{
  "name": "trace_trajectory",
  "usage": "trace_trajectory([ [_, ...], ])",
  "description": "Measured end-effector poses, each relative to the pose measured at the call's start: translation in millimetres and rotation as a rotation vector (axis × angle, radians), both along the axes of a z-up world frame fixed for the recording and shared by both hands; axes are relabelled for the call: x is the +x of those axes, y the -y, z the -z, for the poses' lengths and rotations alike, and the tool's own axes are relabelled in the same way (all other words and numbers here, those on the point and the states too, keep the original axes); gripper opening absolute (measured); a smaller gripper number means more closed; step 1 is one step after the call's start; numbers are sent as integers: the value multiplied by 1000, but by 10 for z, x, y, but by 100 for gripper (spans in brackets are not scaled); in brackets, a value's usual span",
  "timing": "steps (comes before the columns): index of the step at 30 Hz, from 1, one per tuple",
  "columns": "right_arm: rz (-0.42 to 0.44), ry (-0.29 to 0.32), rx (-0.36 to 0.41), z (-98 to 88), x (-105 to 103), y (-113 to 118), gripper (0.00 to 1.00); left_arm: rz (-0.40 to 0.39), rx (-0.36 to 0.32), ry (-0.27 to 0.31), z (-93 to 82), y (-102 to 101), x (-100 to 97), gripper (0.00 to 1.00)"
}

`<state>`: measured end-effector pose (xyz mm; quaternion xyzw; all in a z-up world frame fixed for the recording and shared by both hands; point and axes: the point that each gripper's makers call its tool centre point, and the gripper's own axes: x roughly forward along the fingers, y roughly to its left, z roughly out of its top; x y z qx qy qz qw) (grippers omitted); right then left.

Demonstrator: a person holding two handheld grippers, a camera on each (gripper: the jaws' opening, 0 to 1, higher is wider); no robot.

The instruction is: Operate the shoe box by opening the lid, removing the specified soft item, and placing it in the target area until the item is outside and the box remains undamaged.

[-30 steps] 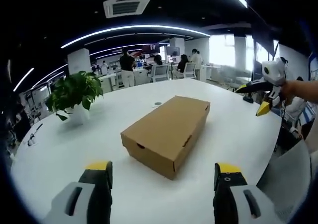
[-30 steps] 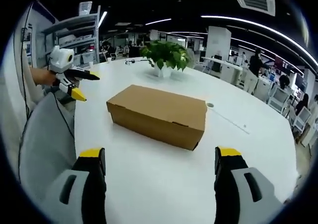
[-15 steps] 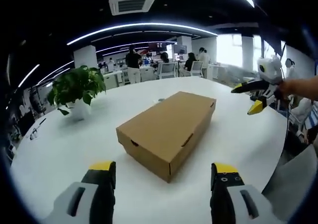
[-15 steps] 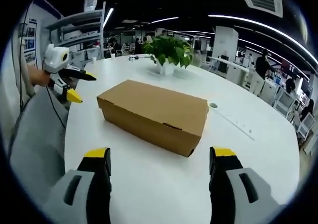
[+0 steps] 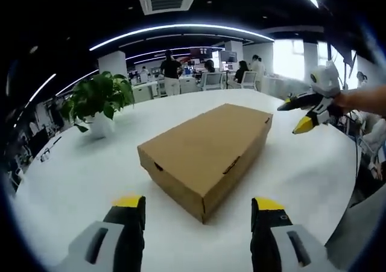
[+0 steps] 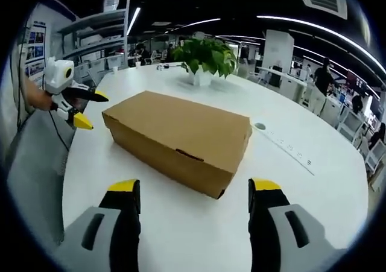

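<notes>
A: What could have gone wrong from there?

B: Mostly damage to the shoe box [image 5: 205,151]. It was thin cardboard with its lid shut, so a finger driven into a wall or pinching a corner could have dented or torn it. Lifting one side only might also have dragged the whole box across the white surface [image 5: 78,175] instead of opening the lid.

A: And the soft item?

B: Hidden. With the lid closed I couldn't tell what was inside or how it lay, so a blind grab risked snagging the box lining.

A: How were the fingers set?

B: On the left gripper [image 5: 196,208] they stood wide apart, holding nothing. Same for the right gripper [image 6: 193,190]: spread, empty.

A: Where did the box lie relative to them?

B: In the left gripper view, it sat just ahead of the fingertips [image 5: 128,202], one near corner pointing into the gap between them, not touching. In the right gripper view, the box [image 6: 181,136] lay ahead too, its long side running up and to the left of the fingertips [image 6: 263,185], its near corner inside the gap, clear of both.

A: Any risk between the two grippers?

B: In the right gripper view, the left gripper [image 6: 75,106] hung just off the box's far left end. Closing in together could have squeezed the box endwise.
</notes>
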<state>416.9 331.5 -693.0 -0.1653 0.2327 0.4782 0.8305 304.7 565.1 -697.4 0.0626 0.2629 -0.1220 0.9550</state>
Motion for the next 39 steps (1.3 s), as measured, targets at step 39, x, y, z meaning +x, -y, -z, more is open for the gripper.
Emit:
trace_trajectory([
  [39, -117, -62, 14, 206, 393, -212, 42, -119, 14, -5, 123, 143, 307, 49],
])
